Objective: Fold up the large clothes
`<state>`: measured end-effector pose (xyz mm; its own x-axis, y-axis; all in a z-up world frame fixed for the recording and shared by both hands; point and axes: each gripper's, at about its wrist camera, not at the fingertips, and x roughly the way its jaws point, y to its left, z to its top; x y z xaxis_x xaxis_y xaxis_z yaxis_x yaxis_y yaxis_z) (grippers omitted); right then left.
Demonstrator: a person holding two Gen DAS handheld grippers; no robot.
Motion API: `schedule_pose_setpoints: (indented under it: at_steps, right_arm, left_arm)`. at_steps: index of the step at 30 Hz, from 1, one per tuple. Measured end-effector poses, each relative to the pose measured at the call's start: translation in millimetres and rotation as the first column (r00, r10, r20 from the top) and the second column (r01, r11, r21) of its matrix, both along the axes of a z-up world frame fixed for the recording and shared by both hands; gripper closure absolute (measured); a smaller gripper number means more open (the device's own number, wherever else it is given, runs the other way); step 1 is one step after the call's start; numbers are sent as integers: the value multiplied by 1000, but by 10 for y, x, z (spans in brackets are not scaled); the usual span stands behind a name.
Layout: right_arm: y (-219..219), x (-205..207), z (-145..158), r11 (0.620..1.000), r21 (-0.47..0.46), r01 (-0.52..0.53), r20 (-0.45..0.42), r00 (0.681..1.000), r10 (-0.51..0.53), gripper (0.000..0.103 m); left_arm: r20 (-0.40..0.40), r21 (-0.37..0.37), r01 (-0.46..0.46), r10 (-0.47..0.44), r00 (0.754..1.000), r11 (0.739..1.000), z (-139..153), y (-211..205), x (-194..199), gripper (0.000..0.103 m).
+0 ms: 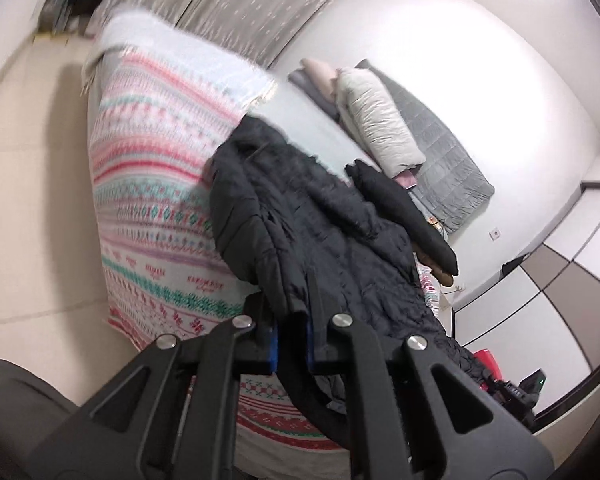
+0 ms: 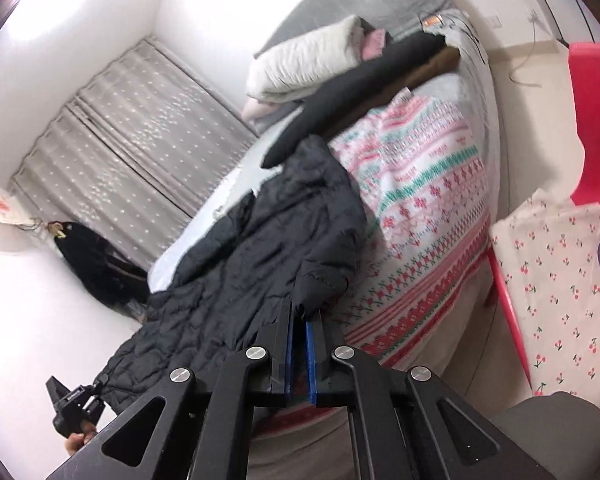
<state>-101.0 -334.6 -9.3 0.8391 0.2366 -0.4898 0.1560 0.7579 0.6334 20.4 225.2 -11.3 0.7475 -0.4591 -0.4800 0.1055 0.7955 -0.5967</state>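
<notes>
A large black quilted puffer coat (image 1: 300,216) lies along the bed, partly lifted at its near end. My left gripper (image 1: 290,320) is shut on the coat's near edge. In the right wrist view the coat (image 2: 260,248) stretches from the bed down to the left. My right gripper (image 2: 300,316) is shut on the coat's edge near a sleeve cuff. The left gripper (image 2: 74,410) shows at the lower left of that view, holding the coat's other corner.
The bed carries a pink, white and green patterned blanket (image 1: 160,208), a cream folded duvet (image 1: 380,124), a grey quilt (image 1: 440,148) and a black garment (image 1: 404,208). A red chair (image 2: 592,128) with cherry-print cloth (image 2: 556,280) stands at the right. Curtains (image 2: 132,128) hang behind.
</notes>
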Motion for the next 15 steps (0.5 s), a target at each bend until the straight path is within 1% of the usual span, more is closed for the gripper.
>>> schedule_pose_setpoints:
  at_steps: [2,4,6,10,13,15]
  right_arm:
    - [40,-91,125,1000,-8,-8,39,999,8,99]
    - [57,-152,202,1000,-7,-10,61,998,10,99]
    - [51,-253,319,1000,2,-8,102,995,8,100]
    - [78,-387,532,1000,-2,-20,160,987,20,101]
    - [127,-416,614,999,-1,-33,173,984,33,102]
    - [156,-401,649,999,-8,-40,174,984,41,102]
  left_arm:
    - [33,10,7,-7,999,1000,120,-31,-121,92]
    - [53,3,15,-15,998,1000,213,-38,-228,92]
    - [73,4,21,-21,997,1000,301,-35,-335,93]
    - [80,7,20,-21,997,1000,381,-26,-456,93]
    - [85,36,15,-18,996,999,422,-77,-513,93]
    - [83,73,18,-24,996,997,455,-173,-519,93]
